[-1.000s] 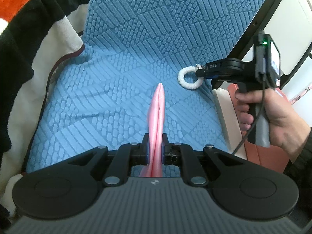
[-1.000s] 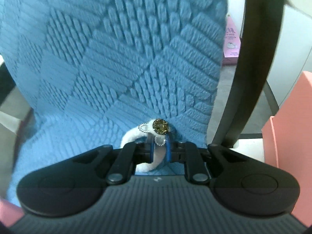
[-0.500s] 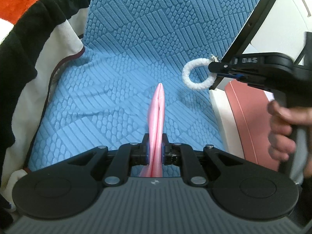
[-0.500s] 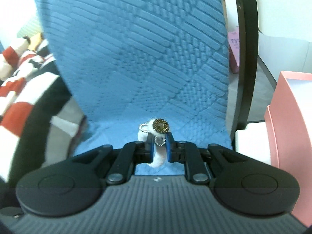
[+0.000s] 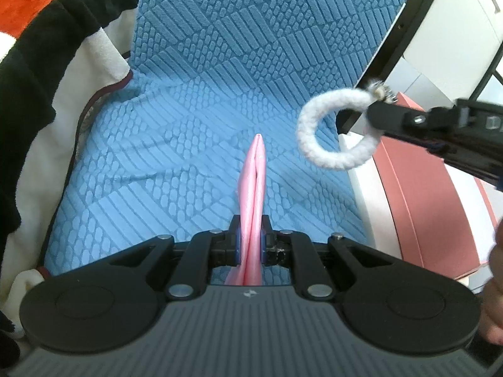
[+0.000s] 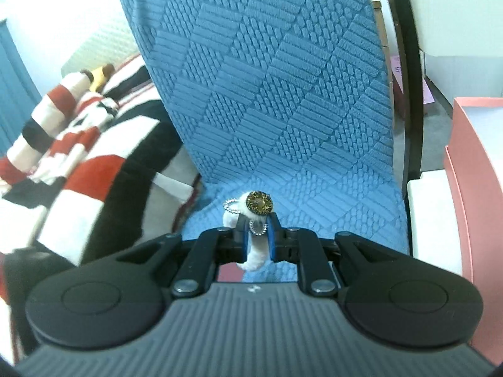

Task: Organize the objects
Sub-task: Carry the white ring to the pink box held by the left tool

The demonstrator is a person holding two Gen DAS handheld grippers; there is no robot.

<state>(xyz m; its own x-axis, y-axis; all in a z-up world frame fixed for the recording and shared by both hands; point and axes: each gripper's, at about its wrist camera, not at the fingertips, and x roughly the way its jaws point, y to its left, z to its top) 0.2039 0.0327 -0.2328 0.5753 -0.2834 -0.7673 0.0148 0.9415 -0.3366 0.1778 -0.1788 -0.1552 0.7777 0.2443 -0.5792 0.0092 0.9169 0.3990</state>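
Left gripper (image 5: 251, 245): low centre of its own view, tilted downward over the blue cover; jaws nearly closed, clamping the pink ribbon.
Pink ribbon (image 5: 253, 194): glossy satin, folded into a narrow strip tapering to a point, centre of frame.
Right gripper (image 6: 257, 241): enters the left view from the right edge, raised above the seat; jaws pinched on the white ring.
White ring (image 5: 330, 128): fuzzy, rope-like loop hanging clear of the cover, upper right of the left view.
Charm (image 6: 258, 202): round, glittery gold-brown stud with beaded chain loops, atop the ring.
Blue cover (image 5: 195, 100): quilted fabric, embossed ribs and scales.
Blanket (image 6: 72, 157): plush, red, black, white blocks, left.
Pink box (image 6: 474, 169): rigid, smooth, right edge.
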